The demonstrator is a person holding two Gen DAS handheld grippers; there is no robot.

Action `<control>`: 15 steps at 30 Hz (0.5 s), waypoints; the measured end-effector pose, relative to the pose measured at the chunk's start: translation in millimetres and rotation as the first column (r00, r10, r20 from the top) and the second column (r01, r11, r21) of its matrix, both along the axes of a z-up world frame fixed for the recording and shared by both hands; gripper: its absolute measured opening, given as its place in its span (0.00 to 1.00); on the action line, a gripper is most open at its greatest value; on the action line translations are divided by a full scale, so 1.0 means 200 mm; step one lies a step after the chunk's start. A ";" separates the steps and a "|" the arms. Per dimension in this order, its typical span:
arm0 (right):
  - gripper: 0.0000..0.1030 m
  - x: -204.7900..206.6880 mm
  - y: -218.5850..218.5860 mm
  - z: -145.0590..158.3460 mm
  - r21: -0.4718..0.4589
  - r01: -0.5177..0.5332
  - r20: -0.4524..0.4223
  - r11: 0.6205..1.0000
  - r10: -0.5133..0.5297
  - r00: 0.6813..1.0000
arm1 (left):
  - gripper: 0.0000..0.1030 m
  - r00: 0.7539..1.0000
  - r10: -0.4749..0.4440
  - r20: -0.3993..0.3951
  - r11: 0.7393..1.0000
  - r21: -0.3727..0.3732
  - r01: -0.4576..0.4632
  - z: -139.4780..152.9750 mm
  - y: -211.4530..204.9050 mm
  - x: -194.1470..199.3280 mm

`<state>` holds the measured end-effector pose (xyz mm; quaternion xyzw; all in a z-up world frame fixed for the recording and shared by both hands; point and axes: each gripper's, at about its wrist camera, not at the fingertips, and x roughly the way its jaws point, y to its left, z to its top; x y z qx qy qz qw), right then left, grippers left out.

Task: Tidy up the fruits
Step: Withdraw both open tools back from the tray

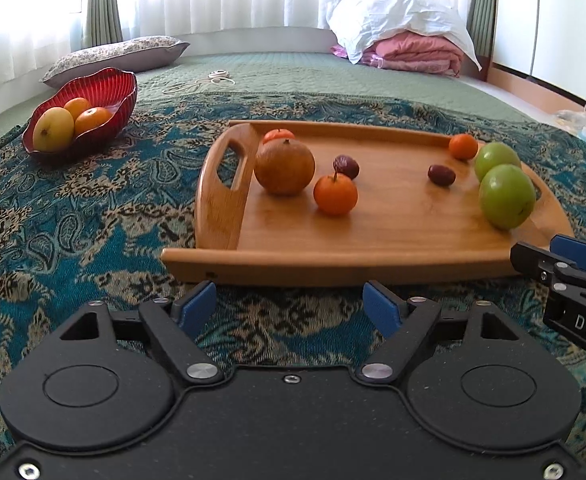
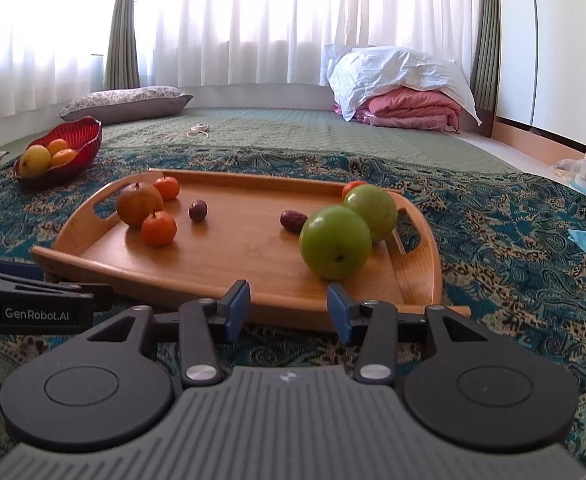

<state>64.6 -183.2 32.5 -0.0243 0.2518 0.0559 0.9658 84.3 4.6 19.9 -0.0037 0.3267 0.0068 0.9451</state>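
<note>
A wooden tray (image 1: pixel 373 240) (image 2: pixel 233 264) lies on the patterned cloth. On it are a brownish round fruit (image 1: pixel 284 166) (image 2: pixel 139 204), three small oranges (image 1: pixel 335 194) (image 2: pixel 158 229), two dark dates (image 1: pixel 441 175) (image 2: pixel 293 221) and two green apples (image 1: pixel 506 196) (image 2: pixel 335 242). A red bowl (image 1: pixel 105 92) (image 2: pixel 79 136) at the far left holds a yellow fruit and two oranges. My left gripper (image 1: pixel 291 306) is open and empty before the tray's near edge. My right gripper (image 2: pixel 289 310) is open and empty, just short of the nearest green apple.
The right gripper's side shows at the right edge of the left wrist view (image 1: pixel 573 280); the left gripper shows at the left of the right wrist view (image 2: pixel 33 296). A pillow (image 1: pixel 117 56), a white cable (image 1: pixel 209 80) and folded bedding (image 1: pixel 405 40) lie behind.
</note>
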 end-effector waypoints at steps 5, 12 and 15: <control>0.61 -0.01 0.01 -0.06 -0.023 0.003 -0.016 1.000 -0.003 1.000 | 0.79 1.000 0.009 -0.012 1.000 -0.001 -0.009 -0.03 0.00 0.00; 0.73 0.02 0.03 -0.12 -0.050 0.008 -0.044 0.999 -0.010 0.999 | 0.82 1.000 0.008 -0.005 1.000 0.017 -0.008 -0.06 0.00 0.02; 0.76 0.03 0.03 -0.14 -0.054 0.009 -0.065 0.999 -0.012 0.998 | 0.90 1.000 0.007 -0.010 1.000 0.028 -0.007 -0.08 -0.01 0.03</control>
